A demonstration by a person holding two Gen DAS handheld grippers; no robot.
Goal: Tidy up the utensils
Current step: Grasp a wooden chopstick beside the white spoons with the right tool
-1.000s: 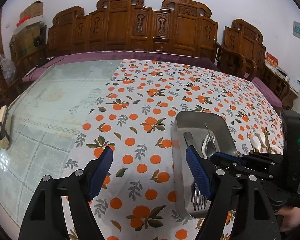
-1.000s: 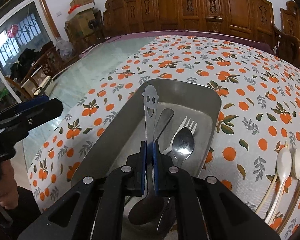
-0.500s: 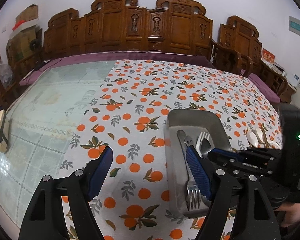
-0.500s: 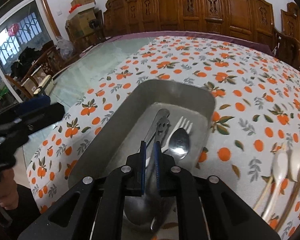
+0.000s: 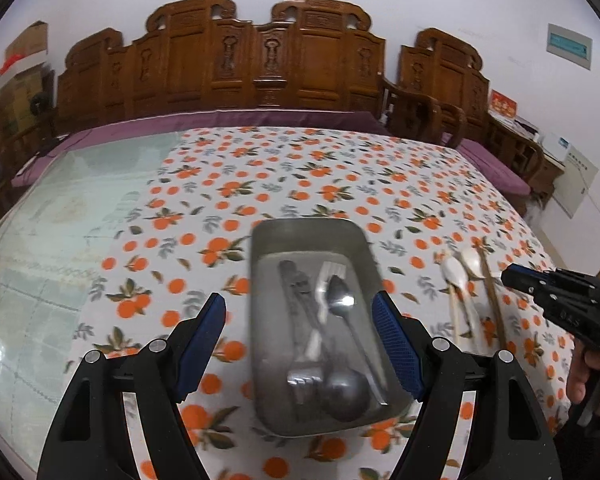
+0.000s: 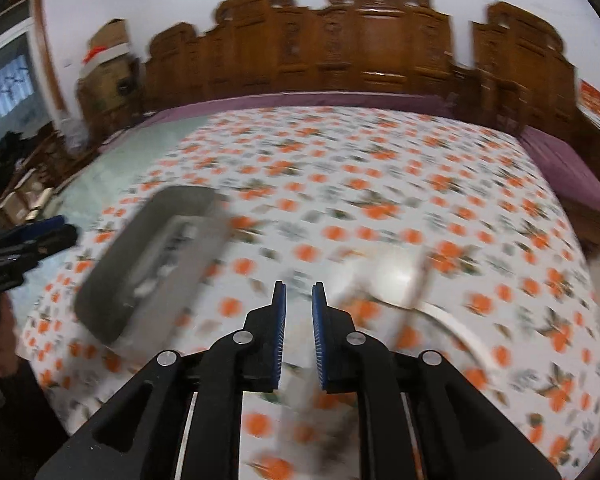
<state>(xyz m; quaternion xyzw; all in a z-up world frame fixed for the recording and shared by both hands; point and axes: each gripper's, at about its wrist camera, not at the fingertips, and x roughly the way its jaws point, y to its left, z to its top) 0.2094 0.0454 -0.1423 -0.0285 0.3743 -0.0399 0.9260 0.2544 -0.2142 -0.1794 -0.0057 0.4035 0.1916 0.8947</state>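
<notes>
A steel tray (image 5: 262, 264) sits on the orange-print tablecloth and holds steel spoons (image 5: 342, 304), a fork (image 5: 324, 280) and a smiley-handled spoon (image 5: 300, 300). My left gripper (image 5: 299, 312) is wide open and empty, hovering over the tray's near end. White spoons (image 5: 456, 276) and chopsticks (image 5: 492, 296) lie on the cloth to the tray's right. My right gripper (image 6: 299, 296) is slightly open and empty, above the cloth between the blurred tray (image 6: 156, 256) and the white spoons (image 6: 384, 276). It shows at the right edge of the left wrist view (image 5: 512, 278).
The tablecloth (image 5: 340, 184) covers the right part of a glass-topped table (image 5: 60, 208). Carved wooden chairs (image 5: 260, 64) line the far side. The right wrist view is motion-blurred.
My right gripper let go of the smiley-handled spoon in the tray, opened slightly and swung right towards the white spoons. My left gripper moved right over the tray.
</notes>
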